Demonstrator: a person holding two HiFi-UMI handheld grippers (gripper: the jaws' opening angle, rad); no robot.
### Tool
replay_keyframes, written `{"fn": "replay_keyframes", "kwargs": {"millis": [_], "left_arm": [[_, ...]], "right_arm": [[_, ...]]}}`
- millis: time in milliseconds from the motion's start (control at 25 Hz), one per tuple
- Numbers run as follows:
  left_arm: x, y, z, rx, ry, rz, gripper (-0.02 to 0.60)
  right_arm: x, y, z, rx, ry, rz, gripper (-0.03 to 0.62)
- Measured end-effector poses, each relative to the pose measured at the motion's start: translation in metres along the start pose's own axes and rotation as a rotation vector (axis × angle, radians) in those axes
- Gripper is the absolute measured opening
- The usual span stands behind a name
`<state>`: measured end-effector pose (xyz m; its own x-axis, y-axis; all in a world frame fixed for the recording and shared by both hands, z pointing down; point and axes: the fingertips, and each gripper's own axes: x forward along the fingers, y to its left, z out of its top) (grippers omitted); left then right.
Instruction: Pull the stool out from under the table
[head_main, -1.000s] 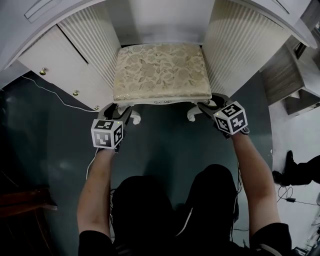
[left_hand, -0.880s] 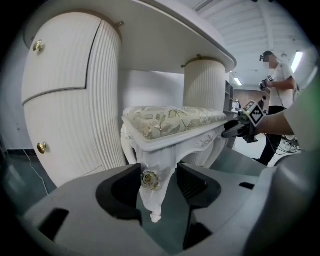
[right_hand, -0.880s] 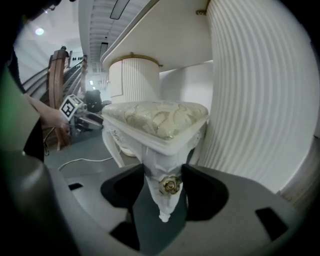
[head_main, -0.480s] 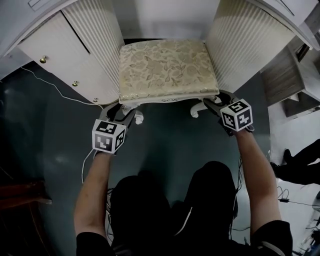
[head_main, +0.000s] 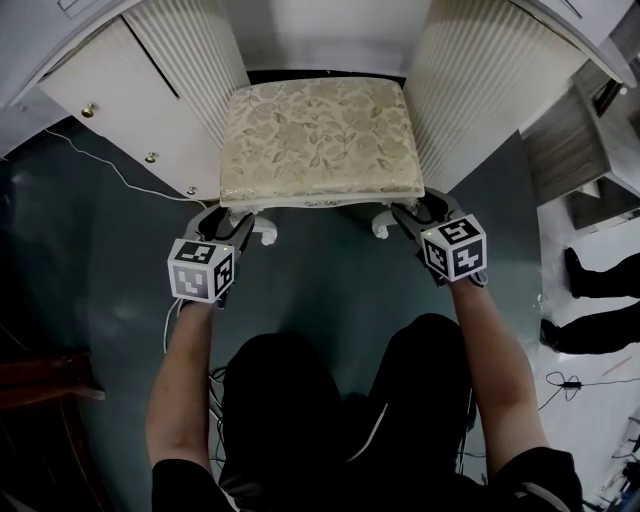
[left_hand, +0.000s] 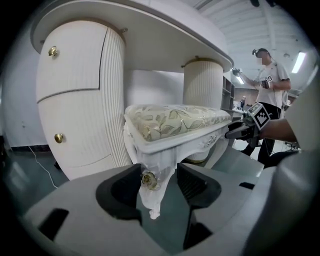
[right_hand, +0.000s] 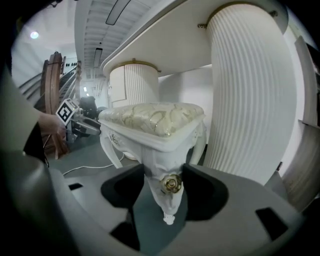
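The stool (head_main: 318, 135) has a cream floral cushion and white carved legs. It stands between the two ribbed pedestals of the white table (head_main: 150, 110), its seat mostly in front of the tabletop edge. My left gripper (head_main: 238, 222) holds the stool's front left leg (left_hand: 152, 195). Its jaws have just been closing, and the pads of the left gripper (left_hand: 157, 182) now press the leg beside a gold rosette. My right gripper (head_main: 405, 215) is shut on the front right leg (right_hand: 167, 200), as the right gripper (right_hand: 162, 185) shows in its own view.
The right pedestal (head_main: 490, 90) stands close beside the stool. A white cable (head_main: 110, 170) runs over the dark floor at the left. Grey shelving (head_main: 575, 160) and a person's legs (head_main: 600, 275) are at the right. Dark wooden furniture (head_main: 40, 375) sits at the lower left.
The left jaws have drawn in around the front left leg. Both hands and the stool keep about the same place; only the head view has shifted slightly.
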<state>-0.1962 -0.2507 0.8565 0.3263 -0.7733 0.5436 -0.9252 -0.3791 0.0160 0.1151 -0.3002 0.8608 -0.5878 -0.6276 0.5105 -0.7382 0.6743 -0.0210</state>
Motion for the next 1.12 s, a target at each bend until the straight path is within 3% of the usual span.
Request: {"fn": "replay_keyframes", "kwargs": {"millis": [440, 600, 760, 840, 1000, 1120], "left_arm": [[0.003, 0.012, 0.004, -0.051, 0.044, -0.024, 0.19], [0.003, 0.009, 0.004, -0.039, 0.084, -0.072, 0.19], [-0.002, 0.018, 0.007, -0.026, 0.115, -0.161, 0.184], [-0.009, 0.025, 0.02, -0.003, 0.112, -0.19, 0.145], [-0.025, 0.029, 0.052, 0.023, 0.07, -0.235, 0.199], [-0.033, 0.028, 0.067, 0.041, 0.062, -0.292, 0.288]], "right_arm": [[-0.009, 0.01, 0.0, 0.093, 0.07, 0.061, 0.241], [-0.01, 0.01, 0.0, 0.098, 0.1, 0.063, 0.244], [-0.014, 0.015, 0.002, 0.156, 0.145, 0.157, 0.227], [-0.023, 0.019, 0.011, 0.165, 0.159, 0.217, 0.213], [-0.045, 0.01, 0.047, 0.151, 0.139, 0.277, 0.242], [-0.049, 0.002, 0.069, 0.193, 0.1, 0.313, 0.296]]}}
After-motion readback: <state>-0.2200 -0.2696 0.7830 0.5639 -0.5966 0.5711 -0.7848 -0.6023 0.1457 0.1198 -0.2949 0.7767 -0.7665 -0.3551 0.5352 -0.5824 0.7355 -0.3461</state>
